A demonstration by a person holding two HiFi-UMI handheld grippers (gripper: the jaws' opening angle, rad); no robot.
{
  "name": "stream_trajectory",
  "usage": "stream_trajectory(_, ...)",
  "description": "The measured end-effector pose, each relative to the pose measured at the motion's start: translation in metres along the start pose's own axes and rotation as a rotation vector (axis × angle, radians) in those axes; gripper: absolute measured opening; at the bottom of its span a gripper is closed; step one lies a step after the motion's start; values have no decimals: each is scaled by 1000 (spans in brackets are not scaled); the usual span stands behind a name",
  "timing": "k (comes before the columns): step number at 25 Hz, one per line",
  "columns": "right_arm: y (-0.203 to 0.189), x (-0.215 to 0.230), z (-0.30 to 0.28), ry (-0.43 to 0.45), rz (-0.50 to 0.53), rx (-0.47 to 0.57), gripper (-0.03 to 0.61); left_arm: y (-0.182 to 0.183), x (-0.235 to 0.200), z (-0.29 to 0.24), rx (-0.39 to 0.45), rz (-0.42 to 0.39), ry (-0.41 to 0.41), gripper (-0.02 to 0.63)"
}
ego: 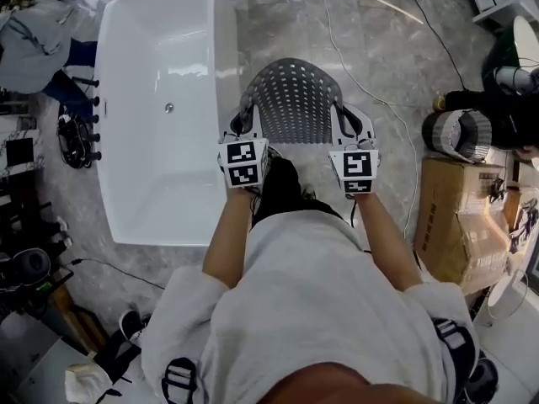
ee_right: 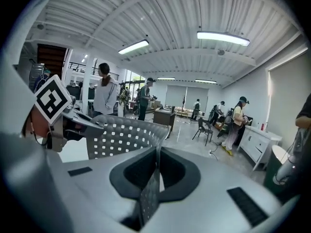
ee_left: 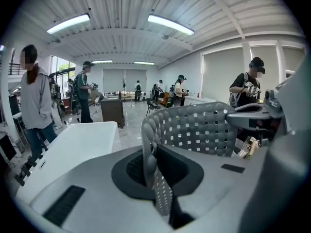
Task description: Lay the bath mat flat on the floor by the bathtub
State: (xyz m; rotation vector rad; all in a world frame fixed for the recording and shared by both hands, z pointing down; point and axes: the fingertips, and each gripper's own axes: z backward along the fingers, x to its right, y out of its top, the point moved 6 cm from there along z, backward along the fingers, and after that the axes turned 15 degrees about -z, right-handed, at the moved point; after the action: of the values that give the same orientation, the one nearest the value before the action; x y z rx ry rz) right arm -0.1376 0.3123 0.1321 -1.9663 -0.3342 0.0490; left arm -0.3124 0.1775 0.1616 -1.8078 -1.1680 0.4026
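Beside the white bathtub point(ego: 156, 175), in the head view, we hold the grey perforated bath mat point(ego: 293, 99) arched in the air over the marbled floor point(ego: 354, 23). The left gripper point(ego: 239, 126) grips one side edge and the right gripper point(ego: 357, 126) the other.

Along the left gripper's jaws, we see them clenched on the bath mat's rim point(ee_left: 156, 176), with the bathtub point(ee_left: 73, 144) just beyond.

Along the right gripper's jaws, we see them pinched on the opposite rim point(ee_right: 149, 188).

We judge the lowering step is in hand. Next we must bring the bath mat down level alongside the bathtub, spread it flat, then let go.
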Motion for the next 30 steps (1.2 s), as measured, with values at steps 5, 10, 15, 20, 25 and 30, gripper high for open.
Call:
stream_trajectory(5,-1,5,-45,4,7,-47,18,-4,-27,-39,-24,5,-12,29)
stream_trajectory(10,-3,1,-80,12,47,-88,18,-14,-53,-62,-38,-7,-23,29)
stream_trajectory(15,-12,-1,-105,3,33,-124,20,-26,-69,-86,-59,4,-35,29)
stream_trajectory(20,-37,9,-127,31,44,-188,20,-48,-72,-115,-98,14,-49,29)
stream_trajectory(25,-75,23,-146,56,78,-265,18,-74,-63,-143,-119,-21,-46,29)
stream_trajectory(30,-118,26,-150,47,42,-323,18,-109,-38,-162,-155,-34,-86,29)
